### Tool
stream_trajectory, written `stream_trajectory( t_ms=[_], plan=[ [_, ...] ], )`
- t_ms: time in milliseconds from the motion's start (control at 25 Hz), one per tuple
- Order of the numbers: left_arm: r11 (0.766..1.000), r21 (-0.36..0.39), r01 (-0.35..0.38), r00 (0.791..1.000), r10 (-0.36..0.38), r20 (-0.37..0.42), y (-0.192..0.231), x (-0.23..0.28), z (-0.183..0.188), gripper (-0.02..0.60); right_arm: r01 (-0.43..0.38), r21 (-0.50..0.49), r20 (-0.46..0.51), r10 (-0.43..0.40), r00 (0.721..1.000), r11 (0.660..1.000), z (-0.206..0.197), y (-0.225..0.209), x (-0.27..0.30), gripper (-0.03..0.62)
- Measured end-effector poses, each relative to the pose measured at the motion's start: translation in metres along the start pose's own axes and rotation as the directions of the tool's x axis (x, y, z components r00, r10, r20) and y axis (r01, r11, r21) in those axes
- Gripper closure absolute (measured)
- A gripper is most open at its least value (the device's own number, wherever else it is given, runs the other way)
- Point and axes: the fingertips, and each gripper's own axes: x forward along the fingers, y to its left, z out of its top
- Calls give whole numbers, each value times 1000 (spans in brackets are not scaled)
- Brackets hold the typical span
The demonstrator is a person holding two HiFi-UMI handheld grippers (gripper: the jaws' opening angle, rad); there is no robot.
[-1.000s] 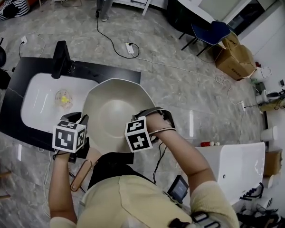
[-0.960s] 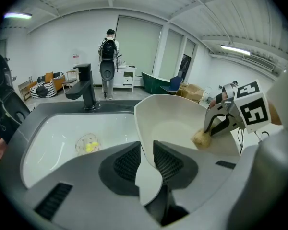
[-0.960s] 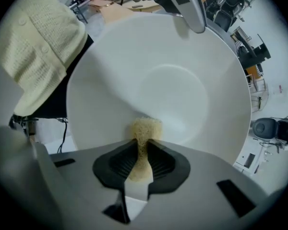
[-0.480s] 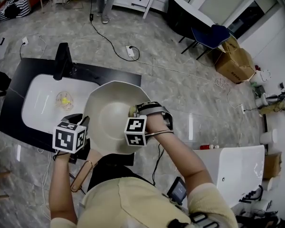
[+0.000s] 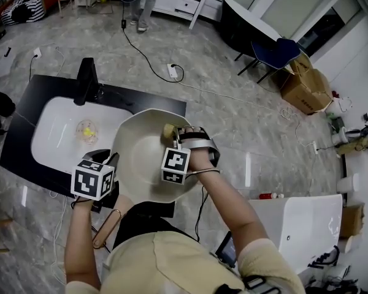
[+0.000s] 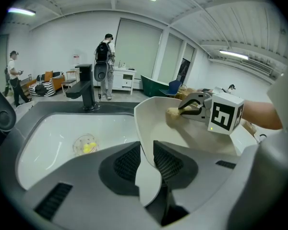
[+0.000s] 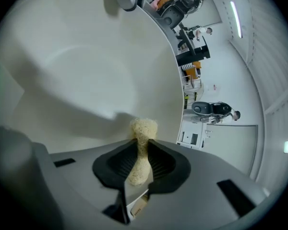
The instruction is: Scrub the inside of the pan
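Mid-scrub by my read: left gripper clamps cream faceted pan by its handle, right gripper pinches tan fibrous scrubber at far inner wall; remaining coverage unclear.

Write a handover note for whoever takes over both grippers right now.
Left gripper: shut on the pan handle, holding the pan over the sink's right edge.
Right gripper: shut on the scrubber, its tip against the pan's inner wall near the far rim.
Done: grip and contact set; no residue visible.
Left: work the scrubber over the rest of the inside.
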Motion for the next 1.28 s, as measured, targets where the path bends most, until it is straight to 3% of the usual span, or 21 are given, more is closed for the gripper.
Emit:
stream_trajectory(
  t_ms=[200,320,440,800,1040,1280],
  plan=[
    [1000,-1,-4,1000,4,9,0,0,2,492,40,55,52,-43,998,998,11,-8,10,519],
    [1000,-8,0,1000,0,11,1,0,1,492,164,24,71,-165,984,986,19,-32,0,519],
    [1000,-6,-5,1000,5,12,1,0,0,492,212,41,110,-215,970,976,28,-38,-2,519],
    [1000,-2,-19,1000,19,14,0,0,0,492,103,218,226,-152,962,971,39,-33,-14,519],
    [1000,-11,-19,1000,19,24,2,0,1,492,-39,329,152,-12,988,943,31,-12,-11,519],
    [1000,-18,-11,999,11,31,1,0,1,492,-126,332,75,108,991,935,25,10,3,519]
  ],
)
